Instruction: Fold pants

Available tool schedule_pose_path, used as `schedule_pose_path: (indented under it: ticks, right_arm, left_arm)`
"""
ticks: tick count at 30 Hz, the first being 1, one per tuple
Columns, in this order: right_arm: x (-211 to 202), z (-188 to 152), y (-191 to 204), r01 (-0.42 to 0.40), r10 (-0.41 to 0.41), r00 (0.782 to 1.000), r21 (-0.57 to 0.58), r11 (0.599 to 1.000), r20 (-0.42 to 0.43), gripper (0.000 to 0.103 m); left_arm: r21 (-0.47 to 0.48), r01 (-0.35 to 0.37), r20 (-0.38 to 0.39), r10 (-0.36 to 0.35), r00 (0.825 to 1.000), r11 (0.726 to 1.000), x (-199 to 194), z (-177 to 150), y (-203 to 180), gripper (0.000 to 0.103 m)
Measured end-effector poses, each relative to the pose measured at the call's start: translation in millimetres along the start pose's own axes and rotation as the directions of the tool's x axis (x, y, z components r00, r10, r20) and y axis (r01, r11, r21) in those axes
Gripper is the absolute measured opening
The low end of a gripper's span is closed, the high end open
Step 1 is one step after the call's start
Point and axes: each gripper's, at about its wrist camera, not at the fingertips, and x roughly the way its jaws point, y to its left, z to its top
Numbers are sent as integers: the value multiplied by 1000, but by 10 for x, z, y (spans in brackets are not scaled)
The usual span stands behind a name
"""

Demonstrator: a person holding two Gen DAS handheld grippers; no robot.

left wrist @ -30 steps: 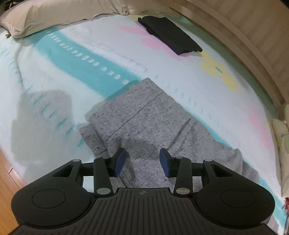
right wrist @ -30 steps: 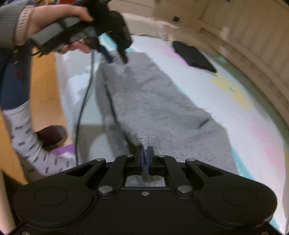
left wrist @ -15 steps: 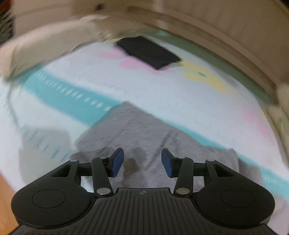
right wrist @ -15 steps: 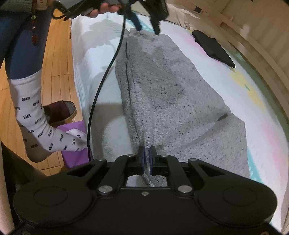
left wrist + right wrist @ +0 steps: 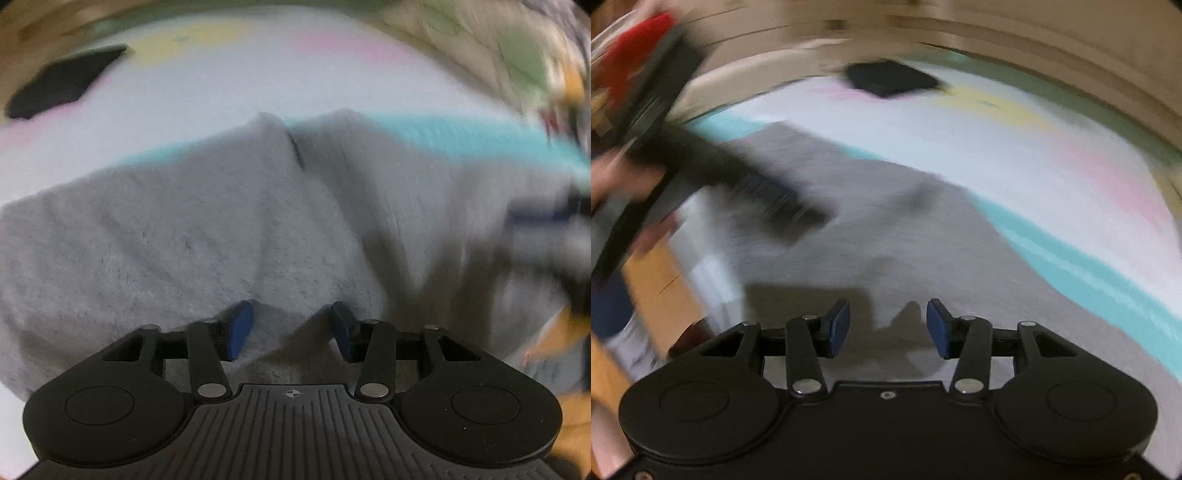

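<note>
The grey pants (image 5: 177, 236) lie folded lengthwise on a pastel bed cover (image 5: 229, 85). My left gripper (image 5: 291, 329) hovers just over the grey cloth; its blue pads (image 5: 240, 330) stand apart and press on nothing. In the right wrist view the pants (image 5: 905, 236) stretch away from my right gripper (image 5: 888, 326), whose jaws are opening with only cloth lying beneath them and nothing held. The left gripper (image 5: 738, 184) shows there as a dark blur over the pants at the left, held by a person's hand (image 5: 617, 177). Both views are motion-blurred.
A folded black garment (image 5: 890, 79) lies at the far side of the bed, near a beige headboard or wall (image 5: 1015, 33). Wooden floor (image 5: 661, 280) and the person's leg and sock (image 5: 624, 332) are at the left bed edge. Bedding is heaped at the right (image 5: 524, 62).
My right gripper has let go of the pants' edge and its jaws have spread. The left gripper has swept sideways along the pants and rolled, so its view has swung round.
</note>
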Motion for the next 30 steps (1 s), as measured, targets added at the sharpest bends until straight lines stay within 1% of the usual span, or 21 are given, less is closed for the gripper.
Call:
schedule_pose_path:
  ticks: [1,2,3,5,7,9,11,13,15,17,18,19,20,21,22,23,24,27,30]
  right_arm:
    - [4,-8,-152,37,-36,999,55,998,-22,54]
    - [4,-21,-287,75,-71,997,100,992,-41,54]
    - [-2,-38,-431,118,-110,992,143,983,-62,54]
    - [-45,-77,-730,206,-188,977,220,953,-102,54]
    - [-147,-111,-1062,270,-240,962,309,912,-131,54]
    - [-301,-154,-1399,321,-281,947,388,864,-157,54]
    - [-479,-198,-1736,375,-330,927,446,813,-179,54]
    - [-676,-292,-2055,420,-376,906,502,756,-193,55]
    - [-846,-440,-2390,447,-386,893,548,708,-229,55]
    - [-992,-633,-2660,490,-413,869,581,650,-271,55]
    - [-1055,-743,-2773,510,-424,858,590,626,-291,55]
    - [-1115,-862,-2880,527,-432,847,598,604,-311,55]
    - [-1146,-940,-2952,538,-436,840,605,587,-324,55]
    - [-1182,-1053,-3022,544,-434,836,619,567,-337,55]
    - [-1215,-1150,-3076,542,-427,836,635,551,-344,55]
    - [-1239,-1249,-3129,531,-416,842,654,539,-342,55]
    - [-1250,-1323,-3151,519,-406,850,666,535,-336,55]
    - [-1247,-1448,-3191,484,-374,871,684,546,-317,55]
    - [-1180,-1506,-3195,474,-353,879,672,568,-321,55]
  left_arm:
    - [46,-17,1,17,1000,999,-22,-1,-85,46]
    - [64,-7,-15,8,1000,998,-30,27,-125,46]
    - [62,-4,-14,5,1000,998,-59,55,-145,46]
    - [39,8,47,-10,999,999,-155,146,-199,46]
    - [49,21,112,-26,993,999,-232,255,-317,46]
    - [75,50,144,-60,988,996,-235,347,-444,46]
    - [104,93,131,-106,986,990,-167,403,-595,46]
    - [139,129,100,-144,985,982,-68,396,-740,46]
    - [198,164,66,-180,981,966,39,363,-929,46]
    - [268,196,28,-210,977,943,148,359,-1097,46]
    - [323,219,-20,-225,974,921,220,314,-1220,46]
    - [361,223,-50,-220,974,905,286,290,-1301,49]
    - [411,182,-19,-191,981,894,296,238,-1385,50]
    - [446,154,4,-174,985,882,297,196,-1452,51]
    - [462,142,11,-166,986,875,305,182,-1495,51]
    - [465,142,13,-167,986,874,311,183,-1502,51]
    - [454,150,9,-173,985,878,322,206,-1503,51]
    - [406,179,0,-196,981,896,366,256,-1467,51]
    - [399,181,0,-197,980,899,389,262,-1470,51]
